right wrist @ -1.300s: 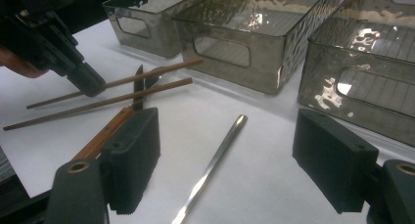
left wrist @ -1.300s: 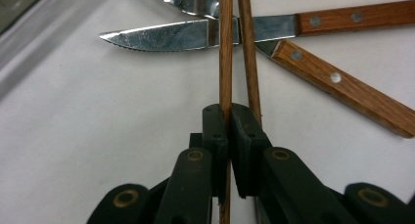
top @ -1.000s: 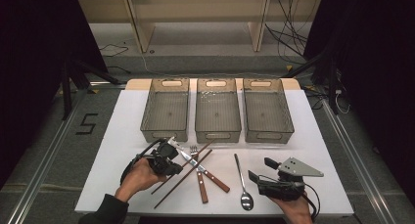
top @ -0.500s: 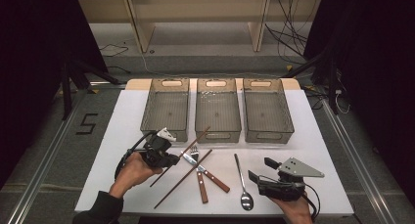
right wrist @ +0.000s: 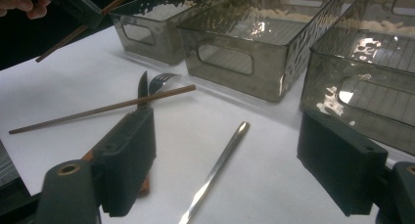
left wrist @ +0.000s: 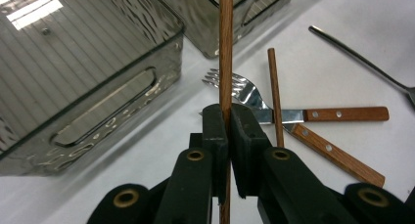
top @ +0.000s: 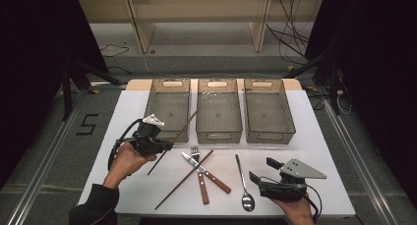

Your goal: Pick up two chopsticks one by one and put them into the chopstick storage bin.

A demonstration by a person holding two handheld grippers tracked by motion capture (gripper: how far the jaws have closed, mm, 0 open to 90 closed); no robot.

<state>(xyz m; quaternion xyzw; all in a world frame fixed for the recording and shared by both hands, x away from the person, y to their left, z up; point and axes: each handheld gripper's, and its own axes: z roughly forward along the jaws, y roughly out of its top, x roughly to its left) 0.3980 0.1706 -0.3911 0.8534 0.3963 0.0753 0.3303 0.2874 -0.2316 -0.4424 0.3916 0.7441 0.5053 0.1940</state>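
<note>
three clear plastic bins point(top: 218, 118) stood in a row on the white table point(top: 319, 136). there were two wooden chopsticks, one fork point(top: 195, 154), one knife point(top: 209, 173) and one spoon point(top: 243, 181). the left gripper point(top: 160, 145) was clamped on one chopstick point(top: 173, 141), which had risen off the table since a second earlier and now slanted up toward the left bin. the other chopstick point(top: 183, 179) lay across the fork and knife. the right gripper point(top: 260, 170) rested at the near right, jaws apart, unmoved.
</note>
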